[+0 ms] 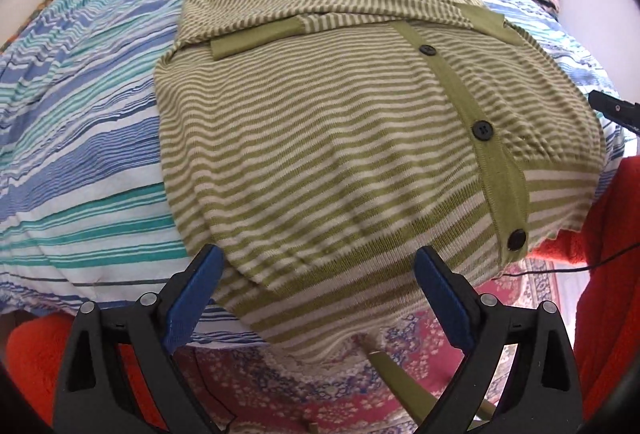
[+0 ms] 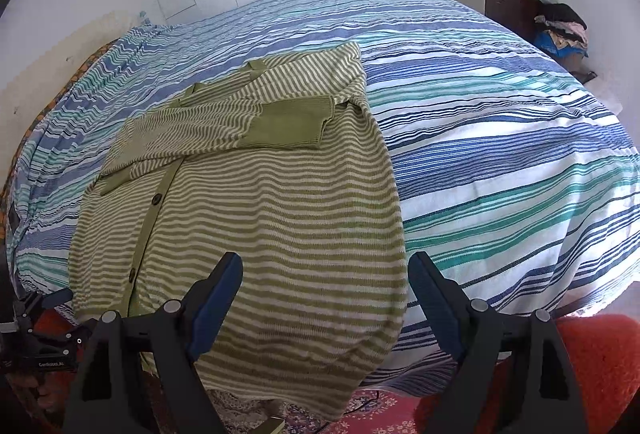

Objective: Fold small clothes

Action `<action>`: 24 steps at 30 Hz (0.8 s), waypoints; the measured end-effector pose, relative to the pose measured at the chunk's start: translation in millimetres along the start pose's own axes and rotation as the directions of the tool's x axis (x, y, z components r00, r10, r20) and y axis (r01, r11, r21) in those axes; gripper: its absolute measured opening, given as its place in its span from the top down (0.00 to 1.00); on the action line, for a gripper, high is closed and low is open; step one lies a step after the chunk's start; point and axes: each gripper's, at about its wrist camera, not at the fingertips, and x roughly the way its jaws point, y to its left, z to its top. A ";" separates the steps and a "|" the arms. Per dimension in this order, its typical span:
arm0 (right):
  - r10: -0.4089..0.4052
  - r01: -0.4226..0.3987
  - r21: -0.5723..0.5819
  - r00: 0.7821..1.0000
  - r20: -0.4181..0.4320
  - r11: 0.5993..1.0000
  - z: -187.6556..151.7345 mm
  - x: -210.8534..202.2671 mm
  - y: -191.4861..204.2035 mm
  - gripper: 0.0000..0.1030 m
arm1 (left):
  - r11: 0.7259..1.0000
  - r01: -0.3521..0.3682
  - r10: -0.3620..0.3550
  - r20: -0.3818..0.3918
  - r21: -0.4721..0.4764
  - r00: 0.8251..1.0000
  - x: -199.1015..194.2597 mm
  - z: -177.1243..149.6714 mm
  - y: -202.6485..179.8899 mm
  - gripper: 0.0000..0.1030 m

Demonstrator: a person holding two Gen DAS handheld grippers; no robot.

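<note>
Both sleeves [image 1: 256,38] of the striped cardigan [image 1: 340,162] lay folded inward; the hem fold remained, left gripper [image 1: 316,274] and right gripper [image 2: 324,274] both spread, empty.

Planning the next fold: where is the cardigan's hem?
In both views, the cardigan hem hangs over the bed's near edge, just ahead of both open claws.

A green and cream striped cardigan [image 1: 320,138] lies flat, front up, on a bed. A solid green button band with dark buttons runs down its front. Both sleeves are folded across the chest, their solid green cuffs [image 2: 292,124] lying on top. The hem hangs a little over the near edge of the bed.
</note>
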 end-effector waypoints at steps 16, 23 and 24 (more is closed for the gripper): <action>-0.010 0.010 -0.009 1.000 -0.002 1.000 -3.5 -1.7 -1.6 0.18 | 0.977 -0.033 0.034 0.001 -0.210 0.999 -3.8 -4.3 53.8 0.06; 0.046 -0.047 0.065 0.999 0.018 0.997 3.6 -10.6 -17.4 0.18 | 0.942 -0.023 0.021 -0.011 -0.334 1.000 -8.2 -11.0 93.8 0.06; 0.066 -0.068 0.095 0.997 0.027 0.993 6.4 -14.2 -24.1 0.18 | 0.928 -0.001 -0.004 -0.014 -0.373 1.000 -7.8 -14.9 103.5 0.06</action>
